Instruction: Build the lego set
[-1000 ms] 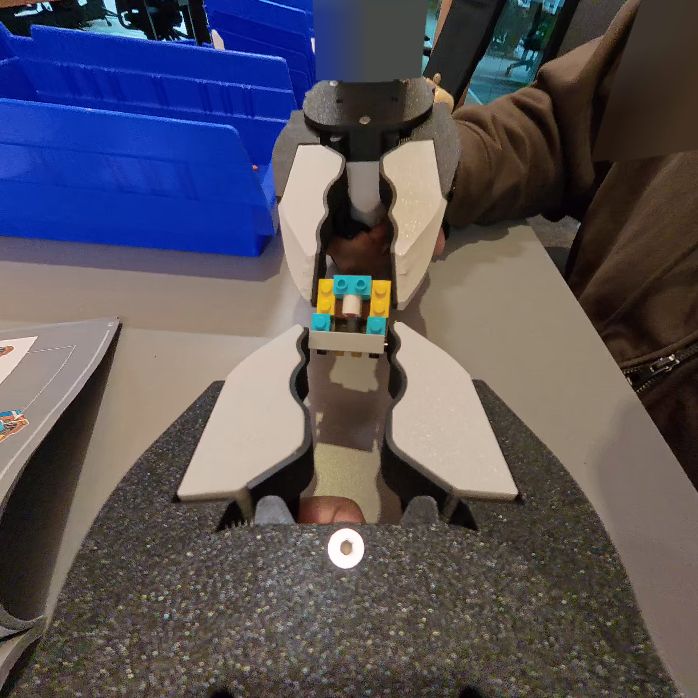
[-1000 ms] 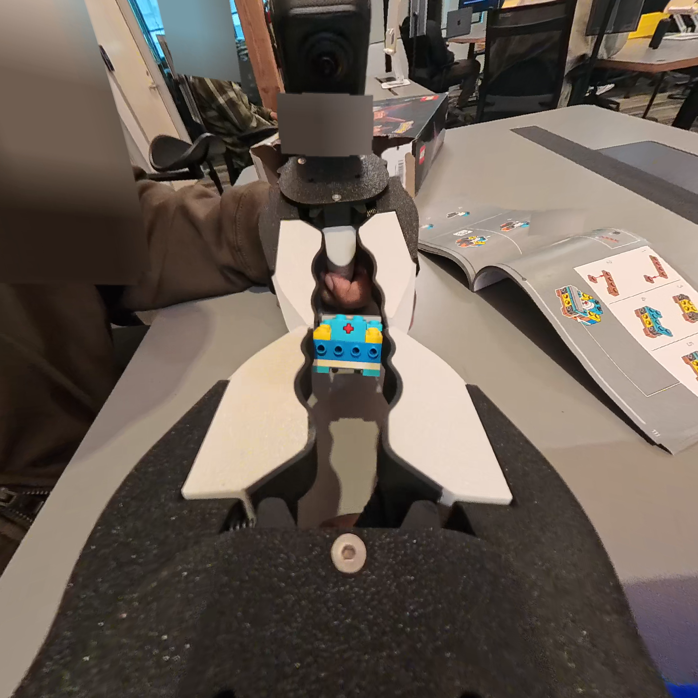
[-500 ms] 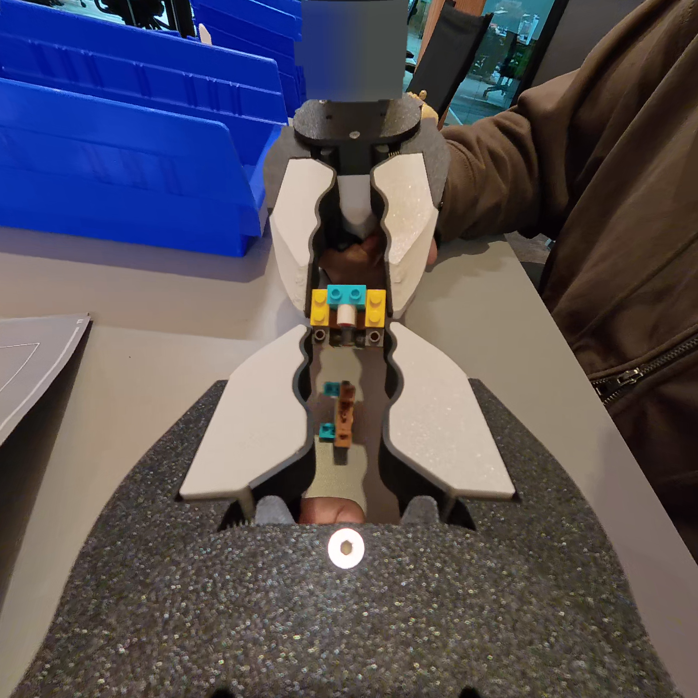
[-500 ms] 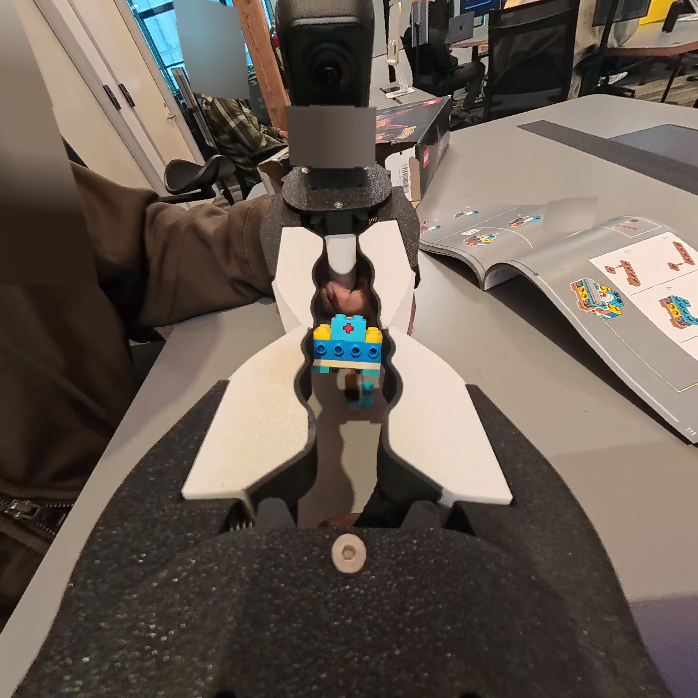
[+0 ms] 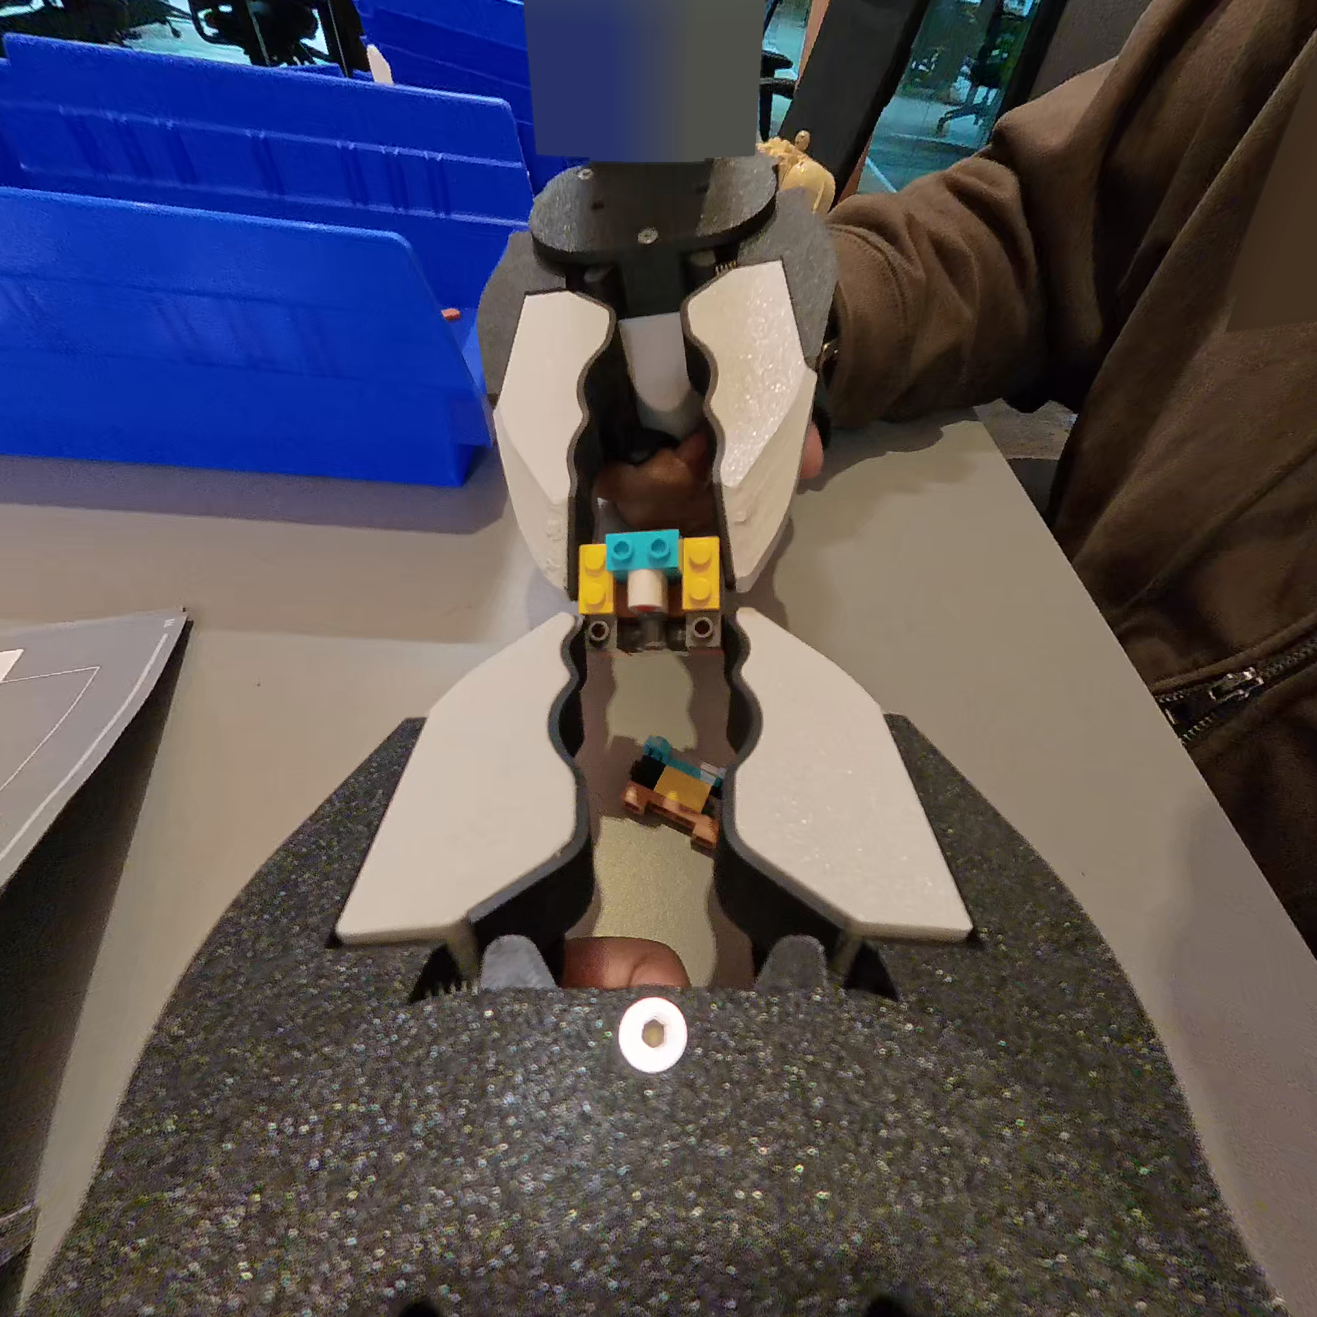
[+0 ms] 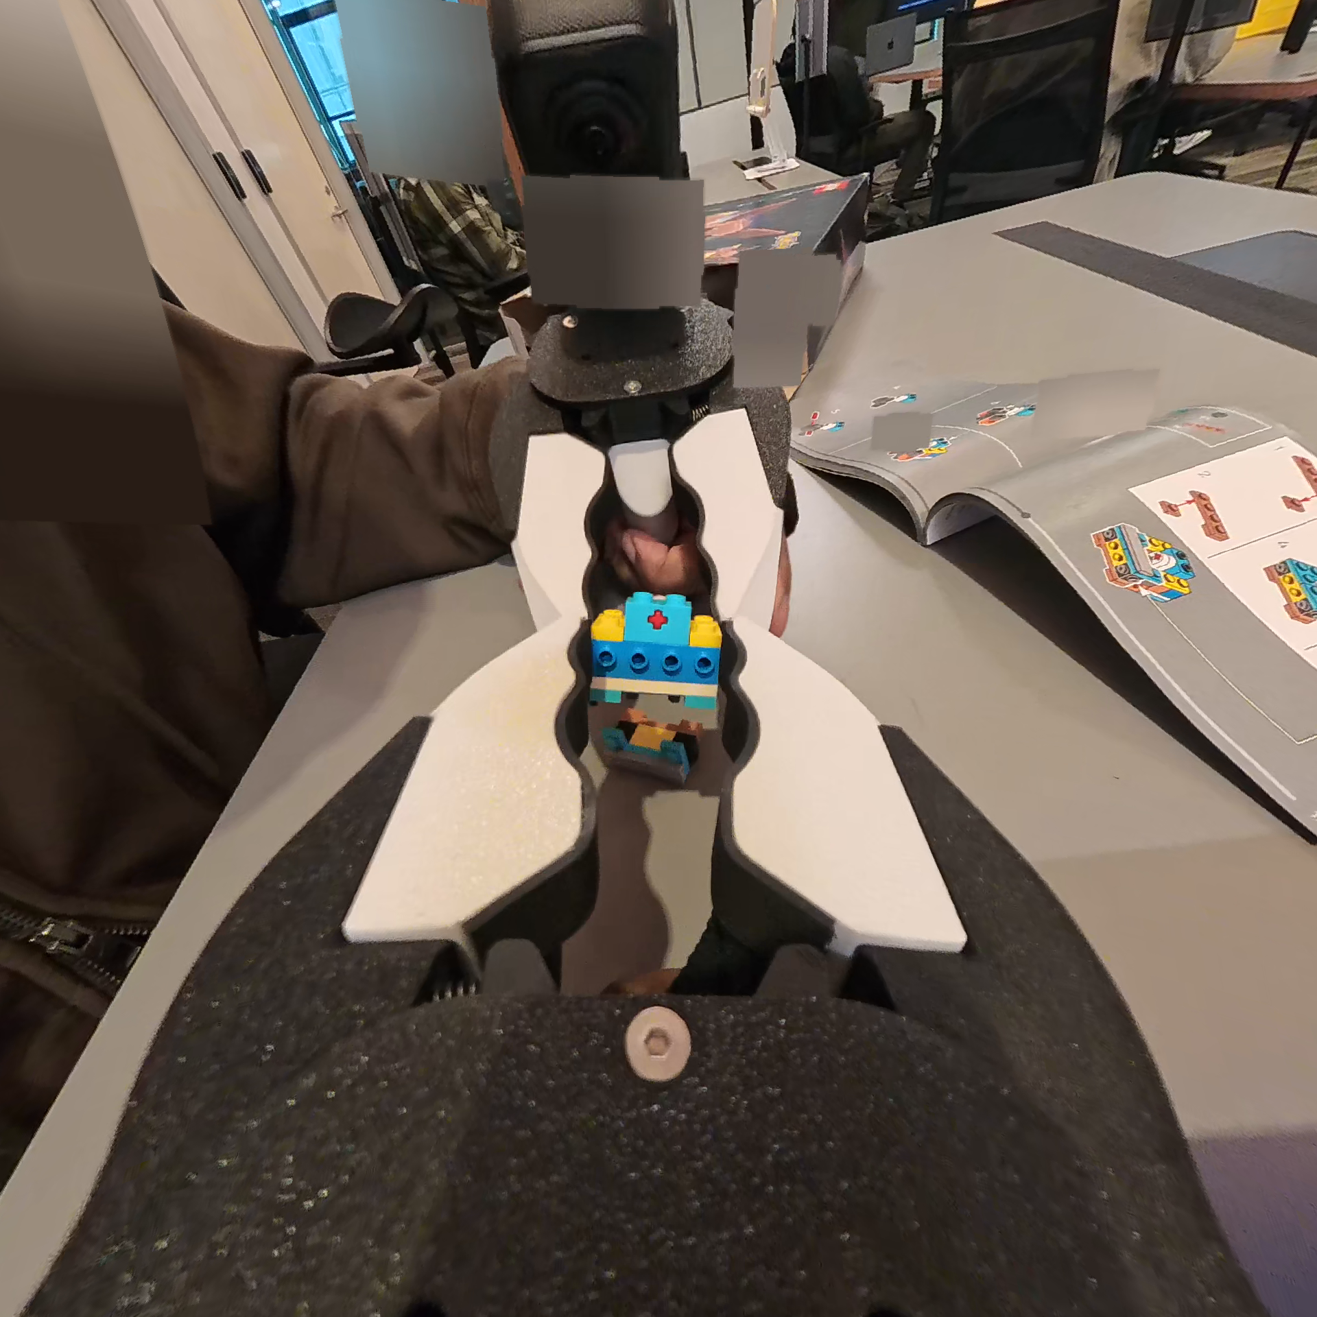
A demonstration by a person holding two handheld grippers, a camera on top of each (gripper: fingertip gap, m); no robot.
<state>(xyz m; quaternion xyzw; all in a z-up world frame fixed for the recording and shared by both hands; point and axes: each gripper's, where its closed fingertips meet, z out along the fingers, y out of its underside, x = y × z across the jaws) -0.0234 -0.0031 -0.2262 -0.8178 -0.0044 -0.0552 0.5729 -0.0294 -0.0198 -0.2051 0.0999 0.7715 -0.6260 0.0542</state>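
The right gripper (image 6: 654, 666) and the left gripper (image 5: 652, 627) both squeeze the half-built lego model (image 6: 654, 652) in the air, while a small loose piece (image 5: 677, 791) lies on the table (image 5: 926, 641) under the model, not yet joined on.

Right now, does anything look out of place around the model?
Yes. A small brick chunk lies tilted on the table below the main model, detached from it. Both the left gripper and right gripper pinch the model.
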